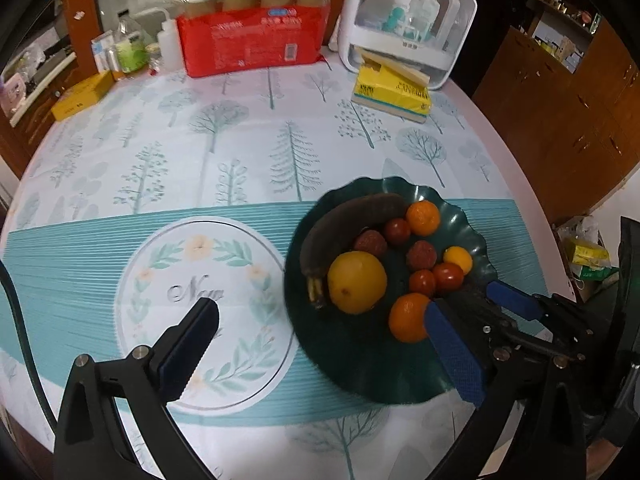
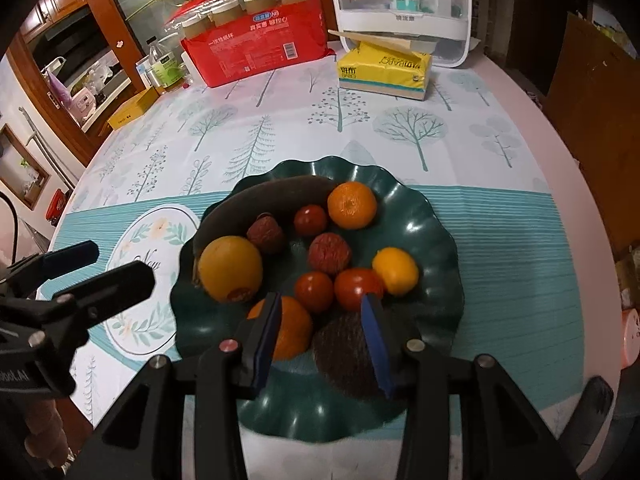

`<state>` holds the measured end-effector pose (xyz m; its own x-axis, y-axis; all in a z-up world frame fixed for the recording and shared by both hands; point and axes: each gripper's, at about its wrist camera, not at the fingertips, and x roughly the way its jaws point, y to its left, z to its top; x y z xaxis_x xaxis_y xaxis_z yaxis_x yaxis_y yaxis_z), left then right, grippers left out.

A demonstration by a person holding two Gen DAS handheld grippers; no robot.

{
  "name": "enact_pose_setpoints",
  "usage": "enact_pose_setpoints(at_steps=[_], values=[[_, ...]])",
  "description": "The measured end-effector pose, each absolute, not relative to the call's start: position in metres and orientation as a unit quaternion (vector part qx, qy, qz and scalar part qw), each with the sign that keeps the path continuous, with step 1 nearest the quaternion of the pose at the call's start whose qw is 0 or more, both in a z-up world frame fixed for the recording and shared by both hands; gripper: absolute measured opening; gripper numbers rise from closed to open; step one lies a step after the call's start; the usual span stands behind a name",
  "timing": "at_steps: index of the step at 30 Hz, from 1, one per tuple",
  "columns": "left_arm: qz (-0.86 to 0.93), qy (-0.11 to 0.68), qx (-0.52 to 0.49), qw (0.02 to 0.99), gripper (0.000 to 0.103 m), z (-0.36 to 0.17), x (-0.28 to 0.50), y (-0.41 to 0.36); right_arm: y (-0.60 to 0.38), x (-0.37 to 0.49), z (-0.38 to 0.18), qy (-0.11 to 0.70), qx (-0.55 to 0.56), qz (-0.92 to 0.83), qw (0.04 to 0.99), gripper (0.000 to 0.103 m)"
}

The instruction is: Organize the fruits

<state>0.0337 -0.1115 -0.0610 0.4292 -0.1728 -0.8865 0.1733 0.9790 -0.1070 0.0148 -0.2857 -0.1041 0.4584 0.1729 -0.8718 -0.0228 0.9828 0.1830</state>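
Observation:
A dark green wavy plate (image 2: 432,216) (image 1: 464,216) holds a blackened banana (image 1: 352,212), a large yellow orange (image 2: 230,268) (image 1: 357,282), two tangerines (image 2: 352,204), red tomatoes (image 2: 356,288), lychees (image 2: 330,253) and a small yellow citrus (image 2: 395,265). My right gripper (image 2: 326,340) is open over the plate's near side, its jaws around a brown kiwi (image 2: 344,356), beside a tangerine (image 2: 292,330). It also shows in the left wrist view (image 1: 472,300). My left gripper (image 1: 320,344) is open and empty above the tablecloth, left of the plate.
At the table's far side stand a red package (image 2: 260,52) with jars on top, a yellow tissue pack (image 2: 384,70), a white storage box (image 2: 400,4), bottles (image 2: 162,66) and a yellow box (image 2: 130,110). The round table's edge curves off at right.

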Motion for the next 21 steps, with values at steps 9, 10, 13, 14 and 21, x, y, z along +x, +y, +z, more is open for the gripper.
enact_pose_setpoints(at_steps=[9,10,13,14,21], values=[[-0.057,0.472,0.013,0.880,0.102,-0.009,-0.006,-0.093,-0.278,-0.018,-0.045,0.479,0.089,0.041,0.873,0.042],[-0.051,0.467,0.016,0.883,0.102,-0.006,-0.009,-0.093,-0.276,-0.021,-0.040,0.473,0.086,0.039,0.876,0.042],[-0.043,0.458,0.019,0.888,0.102,0.003,-0.018,-0.091,-0.267,-0.033,-0.024,0.459,0.078,0.032,0.885,0.043],[-0.042,0.454,0.021,0.890,0.102,0.005,-0.020,-0.091,-0.265,-0.036,-0.021,0.455,0.075,0.029,0.887,0.044],[-0.040,0.444,0.039,0.894,0.102,0.014,-0.031,-0.093,-0.257,-0.044,-0.001,0.431,0.069,0.019,0.900,0.052]])
